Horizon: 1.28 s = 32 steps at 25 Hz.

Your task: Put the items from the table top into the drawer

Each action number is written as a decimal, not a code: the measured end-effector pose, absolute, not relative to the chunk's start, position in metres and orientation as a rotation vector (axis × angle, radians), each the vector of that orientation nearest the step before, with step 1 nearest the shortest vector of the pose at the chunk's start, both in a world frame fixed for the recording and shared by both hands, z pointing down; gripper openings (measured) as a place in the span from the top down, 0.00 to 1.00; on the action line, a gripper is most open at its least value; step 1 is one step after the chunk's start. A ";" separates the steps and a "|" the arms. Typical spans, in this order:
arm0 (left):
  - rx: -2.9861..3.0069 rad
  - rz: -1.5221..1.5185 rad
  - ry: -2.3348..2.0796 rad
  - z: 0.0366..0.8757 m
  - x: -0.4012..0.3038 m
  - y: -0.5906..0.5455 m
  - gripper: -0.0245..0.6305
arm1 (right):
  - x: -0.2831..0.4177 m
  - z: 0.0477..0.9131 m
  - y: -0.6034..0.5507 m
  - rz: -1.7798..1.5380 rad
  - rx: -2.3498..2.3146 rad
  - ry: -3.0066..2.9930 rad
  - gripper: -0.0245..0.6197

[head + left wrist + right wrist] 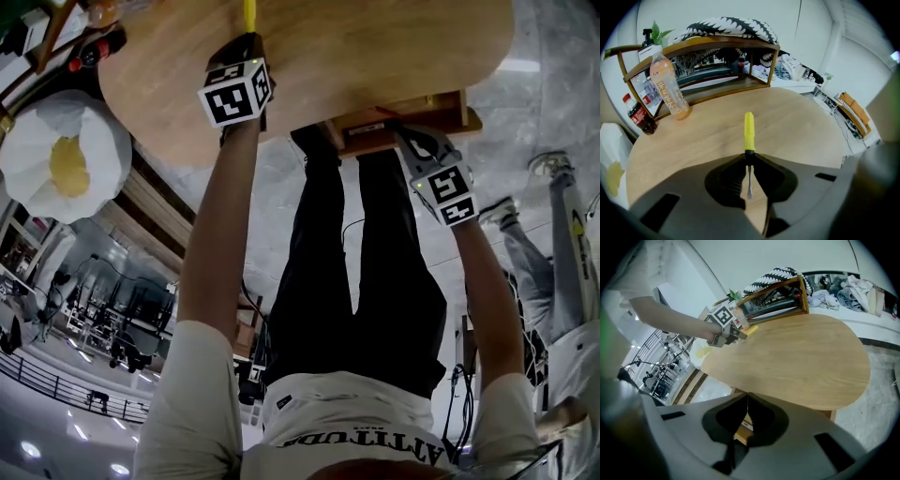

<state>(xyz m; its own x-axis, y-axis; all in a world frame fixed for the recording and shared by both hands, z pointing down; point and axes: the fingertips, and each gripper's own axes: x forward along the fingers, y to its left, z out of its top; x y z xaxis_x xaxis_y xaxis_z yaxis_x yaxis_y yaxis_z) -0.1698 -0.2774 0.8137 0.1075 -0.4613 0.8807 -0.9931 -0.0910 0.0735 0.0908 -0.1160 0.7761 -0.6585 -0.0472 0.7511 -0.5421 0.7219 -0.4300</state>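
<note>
My left gripper [749, 157] is shut on a screwdriver [749, 131] with a yellow handle. The jaws pinch its black collar, the handle points away over the round wooden table [801, 126], and the metal shaft runs back between the fingers. The head view shows this gripper [248, 39] over the table's far side with the yellow handle [249, 14] sticking out. My right gripper [747, 394] is shut, with nothing visible between its jaws. It sits just under the table's near edge, at the wooden drawer [441, 108], which is pulled out.
A wooden shelf rack [717, 51] stands at the table's far side. An orange drink bottle [668, 86] and a dark cola bottle [640, 115] stand by it. A white cushion [61, 155] lies left of the table. Another person's legs [553, 253] are at the right.
</note>
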 end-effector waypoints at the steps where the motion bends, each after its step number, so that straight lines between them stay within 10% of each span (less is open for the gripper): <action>1: 1.679 0.927 -1.433 0.812 -0.166 -0.275 0.86 | 0.090 0.777 -0.115 0.843 0.446 -2.171 0.93; 32: 1.971 0.972 -1.029 0.810 -0.012 -0.080 0.86 | 0.115 0.780 -0.064 0.901 0.578 -2.109 0.93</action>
<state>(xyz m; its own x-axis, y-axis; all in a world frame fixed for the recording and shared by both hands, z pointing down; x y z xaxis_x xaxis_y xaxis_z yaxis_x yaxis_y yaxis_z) -0.0119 -0.0799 0.8101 0.4026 -0.3420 0.8491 -0.8673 -0.4392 0.2343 0.1150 -0.0644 0.7804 -0.6113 -0.1067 0.7842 -0.6403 0.6491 -0.4108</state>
